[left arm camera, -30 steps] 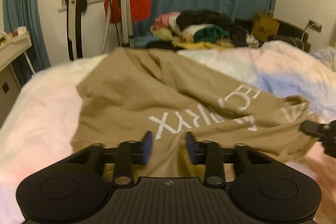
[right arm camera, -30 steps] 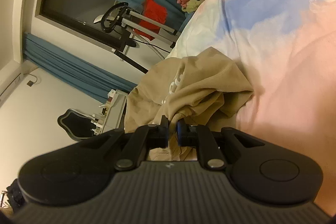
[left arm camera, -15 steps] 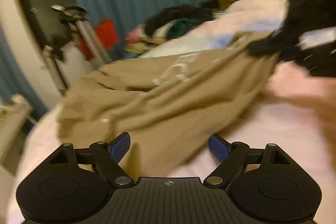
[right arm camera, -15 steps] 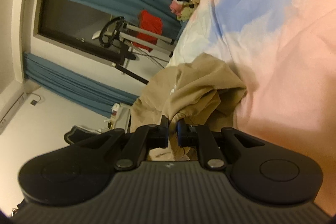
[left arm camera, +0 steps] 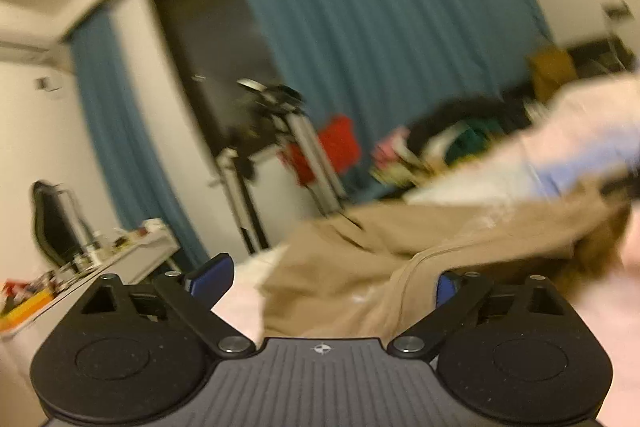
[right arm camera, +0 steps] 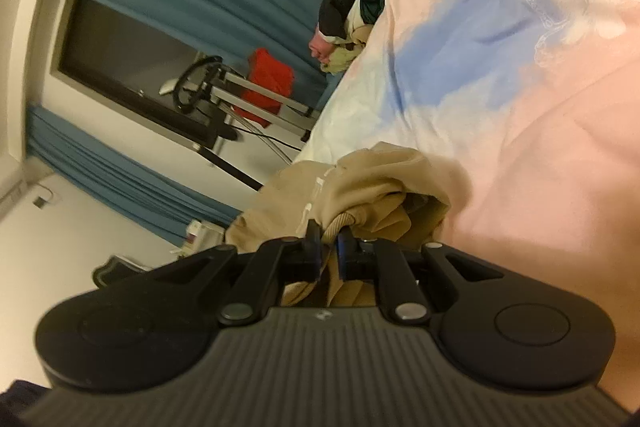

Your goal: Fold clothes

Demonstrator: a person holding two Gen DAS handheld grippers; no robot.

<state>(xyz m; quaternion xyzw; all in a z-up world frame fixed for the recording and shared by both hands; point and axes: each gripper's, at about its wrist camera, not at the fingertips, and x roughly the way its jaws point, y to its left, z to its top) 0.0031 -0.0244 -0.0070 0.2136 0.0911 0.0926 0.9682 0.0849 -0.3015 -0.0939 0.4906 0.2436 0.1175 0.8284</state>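
Note:
A tan sweatshirt (left arm camera: 420,247) with white lettering lies bunched on the pink and blue bedspread (left arm camera: 580,131). My left gripper (left arm camera: 324,279) is open wide, its blue-padded fingers (left arm camera: 210,273) spread above the garment's near edge with cloth lying between them, not clamped. In the right wrist view the same tan sweatshirt (right arm camera: 360,187) is gathered into a lump, and my right gripper (right arm camera: 329,247) is shut on its ribbed hem. The left wrist view is motion-blurred. The right gripper shows as a dark blur at the left view's right edge.
A pile of mixed clothes (left arm camera: 440,143) sits at the far end of the bed. A metal stand (left arm camera: 280,163) with a red bag (left arm camera: 332,147) stands before the teal curtains (left arm camera: 380,27). A cluttered white desk (left arm camera: 92,267) and a black chair (left arm camera: 52,223) are at left.
My left gripper went from nearly shut on the cloth to wide open, and its view swung left and up. The right gripper kept its hold and lifted the hem slightly.

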